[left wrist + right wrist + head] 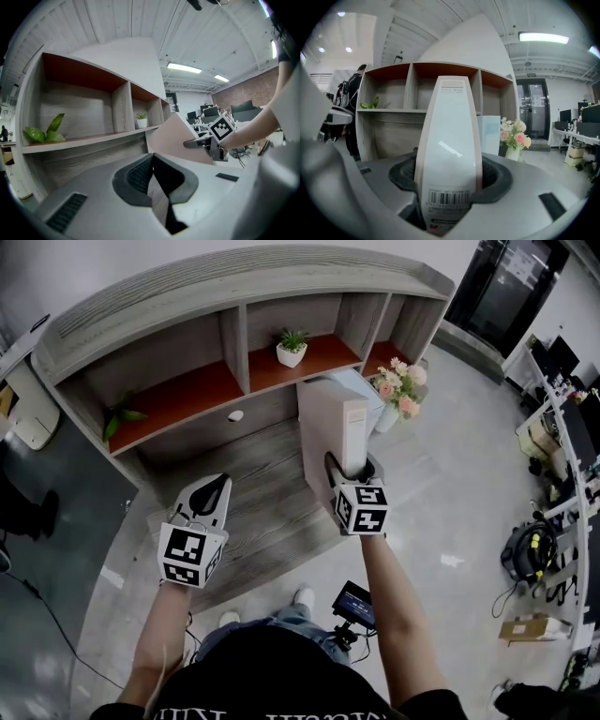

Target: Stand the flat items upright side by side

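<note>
Right gripper clamps a white file box upright before the shelf; left gripper is closed, empty. Gripped low, the file box may tip over once released.

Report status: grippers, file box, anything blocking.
Right gripper clamped on white file box, held upright. Left gripper shut, empty. Pale blue box upright just behind; flowers beside it.
</note>
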Demonstrator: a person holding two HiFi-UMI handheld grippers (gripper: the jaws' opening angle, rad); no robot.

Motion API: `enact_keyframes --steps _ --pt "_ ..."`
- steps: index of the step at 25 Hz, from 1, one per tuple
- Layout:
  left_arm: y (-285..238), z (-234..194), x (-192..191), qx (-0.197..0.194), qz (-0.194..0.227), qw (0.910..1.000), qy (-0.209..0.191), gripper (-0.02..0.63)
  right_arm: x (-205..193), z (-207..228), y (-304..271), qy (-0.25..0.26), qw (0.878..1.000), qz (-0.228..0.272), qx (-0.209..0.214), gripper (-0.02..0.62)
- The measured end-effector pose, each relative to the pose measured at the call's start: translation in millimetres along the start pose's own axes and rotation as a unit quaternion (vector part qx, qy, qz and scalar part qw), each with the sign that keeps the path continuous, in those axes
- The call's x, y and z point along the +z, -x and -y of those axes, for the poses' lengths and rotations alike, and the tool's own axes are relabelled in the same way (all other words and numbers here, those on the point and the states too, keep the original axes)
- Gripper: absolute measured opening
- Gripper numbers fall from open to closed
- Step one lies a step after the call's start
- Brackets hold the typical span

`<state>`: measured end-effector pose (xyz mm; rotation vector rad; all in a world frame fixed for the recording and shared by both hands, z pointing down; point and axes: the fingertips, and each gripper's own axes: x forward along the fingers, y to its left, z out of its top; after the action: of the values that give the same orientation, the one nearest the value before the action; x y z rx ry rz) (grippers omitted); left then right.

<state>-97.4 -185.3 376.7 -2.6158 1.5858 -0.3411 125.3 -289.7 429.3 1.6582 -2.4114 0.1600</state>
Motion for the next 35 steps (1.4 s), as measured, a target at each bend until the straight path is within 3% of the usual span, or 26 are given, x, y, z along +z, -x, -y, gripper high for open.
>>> enact_keyframes --steps 6,11,16,21,28,35 --pt "-13.1 8.1 2.0 0.002 -0.004 1.0 -0.002 0.012 -8.4 9.0 -12.9 0.0 1.0 0.028 0.002 0.288" --pt "-17.9 6.0 -0.5 0.019 -0.015 0.9997 -0.002 0.012 -16.2 18.7 -24.5 -0.005 1.0 0.023 0.005 0.295" --pt "-25.2 10.6 -2.2 0.025 -0.021 0.9995 -0.004 0.012 -38.7 19.1 -44.3 -0.004 0.999 -0.043 0.01 0.296" --pt "-30.3 11.3 -3.1 0.032 -0.024 0.9992 -0.004 0.012 -71.9 19.4 -64.1 0.012 0.99 -0.136 0.023 0.303" --pt "-35.8 5.8 -7.4 0.049 -0.029 0.9984 0.006 0.012 -81.8 21.3 -88.4 0.005 0.984 -0.172 0.041 0.308" --pt "-42.4 12.3 -13.5 0.056 -0.036 0.9977 0.013 0.012 -85.8 22.9 -106.3 -0.04 0.968 -0.247 0.027 0.319"
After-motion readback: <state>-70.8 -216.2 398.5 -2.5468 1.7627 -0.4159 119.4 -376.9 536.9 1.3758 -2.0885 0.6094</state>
